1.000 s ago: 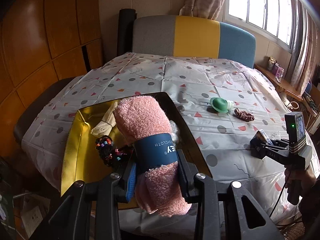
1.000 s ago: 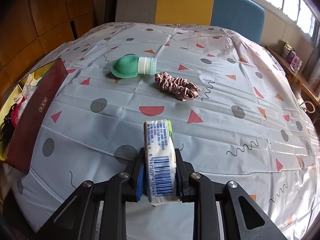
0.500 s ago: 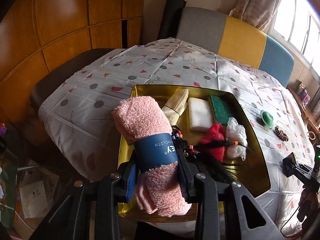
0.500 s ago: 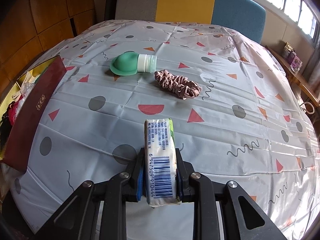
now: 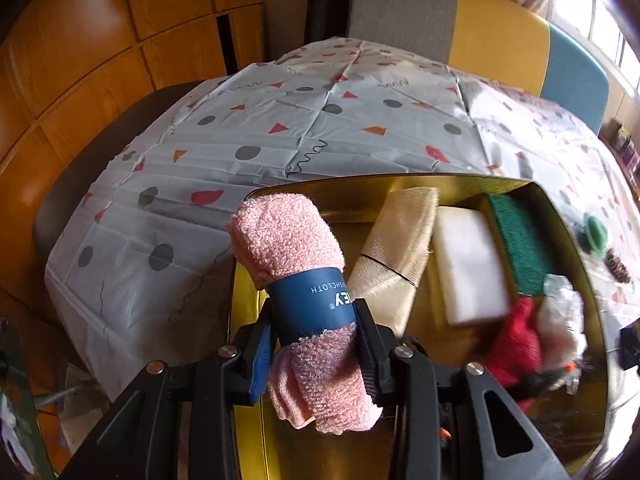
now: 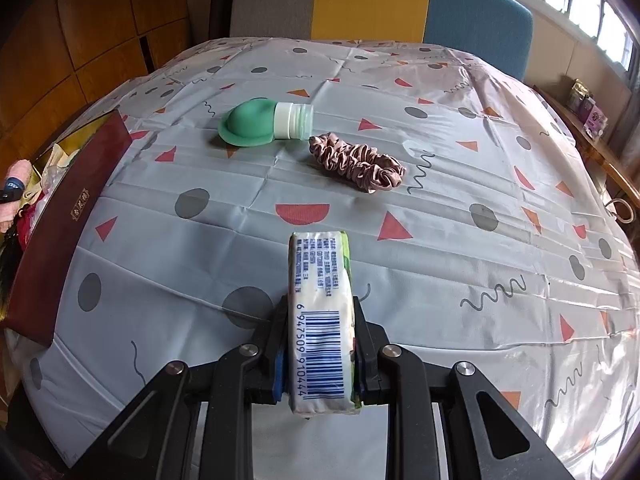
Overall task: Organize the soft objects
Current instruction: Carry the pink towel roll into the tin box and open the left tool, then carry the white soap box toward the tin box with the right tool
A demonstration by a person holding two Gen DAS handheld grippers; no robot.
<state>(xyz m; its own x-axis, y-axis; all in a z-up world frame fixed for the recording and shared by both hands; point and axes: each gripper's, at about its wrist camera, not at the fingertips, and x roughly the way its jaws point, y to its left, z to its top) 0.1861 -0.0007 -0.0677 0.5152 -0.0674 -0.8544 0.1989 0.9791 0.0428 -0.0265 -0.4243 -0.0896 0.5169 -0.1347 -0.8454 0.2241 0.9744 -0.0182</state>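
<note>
A rolled pink towel (image 5: 296, 248) with a dark blue paper band sits between the fingers of my left gripper (image 5: 316, 320), hanging over the near left corner of the gold tray (image 5: 360, 192). The jaws are opening, and the pads still touch the band. The towel also shows at the left edge of the right wrist view (image 6: 16, 172). My right gripper (image 6: 320, 320) is shut on a white tissue pack (image 6: 320, 280) with a barcode, held above the patterned tablecloth (image 6: 440, 240).
In the tray lie a beige cloth (image 5: 396, 248), a white sponge (image 5: 468, 264), a green scouring pad (image 5: 520, 240), a red fluffy item (image 5: 516, 340) and a clear bag (image 5: 560, 320). A green bottle (image 6: 260, 124) and a pink scrunchie (image 6: 356, 160) lie on the cloth. The tray's dark red wall (image 6: 64, 216) stands at the left.
My left gripper has swung with the towel over the tray's left side and come lower, so the tray's contents now show. The right gripper and tissue pack have not moved.
</note>
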